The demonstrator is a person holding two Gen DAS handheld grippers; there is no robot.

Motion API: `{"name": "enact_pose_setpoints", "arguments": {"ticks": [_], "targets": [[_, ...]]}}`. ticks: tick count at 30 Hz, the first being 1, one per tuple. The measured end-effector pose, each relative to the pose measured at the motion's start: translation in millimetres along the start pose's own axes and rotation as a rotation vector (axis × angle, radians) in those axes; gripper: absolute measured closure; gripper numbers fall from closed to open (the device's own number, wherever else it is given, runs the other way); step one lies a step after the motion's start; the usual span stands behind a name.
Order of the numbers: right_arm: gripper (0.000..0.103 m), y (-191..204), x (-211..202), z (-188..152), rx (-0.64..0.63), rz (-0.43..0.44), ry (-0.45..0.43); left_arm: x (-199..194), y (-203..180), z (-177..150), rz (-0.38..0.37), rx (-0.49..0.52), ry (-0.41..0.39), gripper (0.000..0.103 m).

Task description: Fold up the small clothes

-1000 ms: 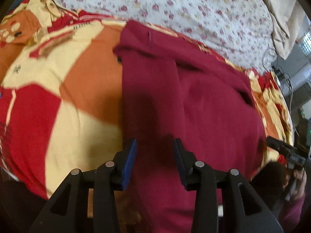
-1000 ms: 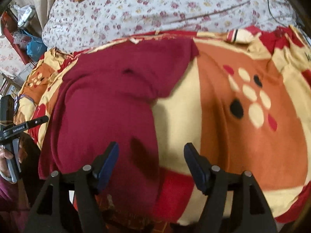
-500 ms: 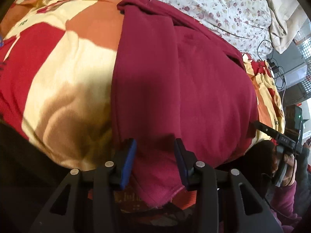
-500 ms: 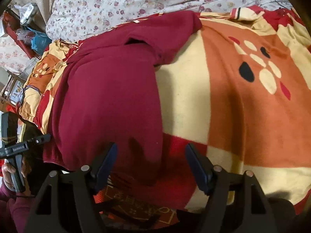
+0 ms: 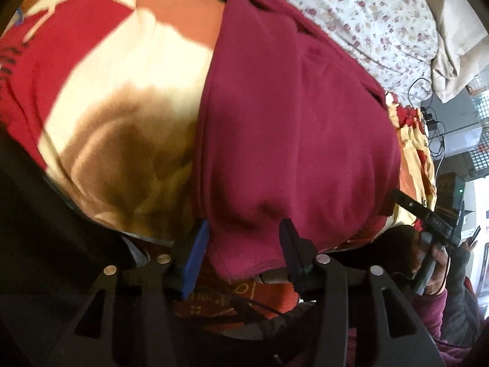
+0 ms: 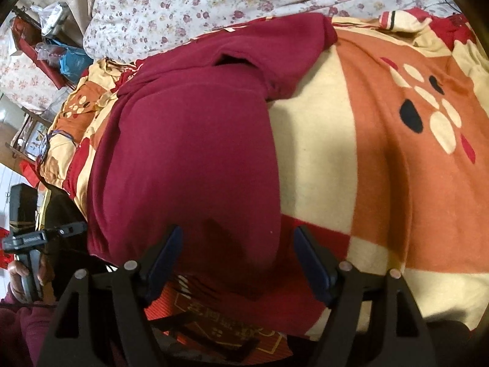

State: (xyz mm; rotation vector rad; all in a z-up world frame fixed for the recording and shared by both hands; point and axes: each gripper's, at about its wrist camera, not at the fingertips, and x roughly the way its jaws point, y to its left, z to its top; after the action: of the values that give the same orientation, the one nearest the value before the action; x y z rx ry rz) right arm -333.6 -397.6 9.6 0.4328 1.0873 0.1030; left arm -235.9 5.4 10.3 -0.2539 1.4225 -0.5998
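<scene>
Covering a floral sheet [image 6: 214, 3], patterned blanket [image 6: 397, 168] bears maroon garment [image 6: 189, 159].

Garment [image 5: 293, 140] on blanket [image 5: 122, 70]

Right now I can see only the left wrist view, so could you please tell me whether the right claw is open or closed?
Observer: The right claw is open, with its jaws spread wide.
Operator: Thank you. Is any cloth between them?
Observer: Yes, the near right corner of the maroon sweater lies in the gap, but it is not pinched.
Operator: What lies past the sweater's right edge?
Observer: Only the blanket, in orange and cream, with a cluster of cream and black spots farther back.
</scene>
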Motion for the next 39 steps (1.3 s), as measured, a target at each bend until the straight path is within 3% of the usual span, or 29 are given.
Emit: {"name": "enact_pose_setpoints", "arguments": {"ticks": [8,13,16,21,30,33,34,35,36,37,38,39], "targets": [[0.024,-1,3,1,-0.007,0.007,0.003,12,6,-1,-0.004,-0.018,0.037,0.065],[0.023,-1,4,2,-0.014,0.006,0.009,-7,14,0,-0.051,-0.053,-0.030,0.064],[0.021,-1,5,4,-0.007,0.013,0.012,-11,22,1,-0.074,-0.079,-0.051,0.055],[0.019,0,8,4,0.001,0.022,0.010,13,23,0,-0.116,-0.109,0.022,0.055],[0.018,-4,9,4,0.024,0.052,0.003,29,34,1,-0.175,-0.177,0.053,0.055],[0.019,-5,9,3,0.037,0.061,-0.025,34,36,-1,-0.189,-0.188,0.070,0.075],[0.023,-4,9,3,0.036,0.047,-0.033,32,34,-1,-0.197,-0.185,0.066,0.086],[0.040,-1,9,2,0.016,0.027,-0.036,30,32,-1,-0.206,-0.177,0.058,0.092],[0.072,4,10,2,-0.015,0.015,-0.027,25,27,-1,-0.207,-0.155,0.048,0.100],[0.087,6,11,2,-0.032,0.014,-0.016,19,22,0,-0.207,-0.127,0.037,0.102],[0.095,8,10,1,-0.039,0.022,-0.016,13,17,1,-0.211,-0.099,0.025,0.102],[0.095,9,7,1,-0.042,0.031,-0.024,5,11,2,-0.215,-0.070,0.018,0.102]]}}
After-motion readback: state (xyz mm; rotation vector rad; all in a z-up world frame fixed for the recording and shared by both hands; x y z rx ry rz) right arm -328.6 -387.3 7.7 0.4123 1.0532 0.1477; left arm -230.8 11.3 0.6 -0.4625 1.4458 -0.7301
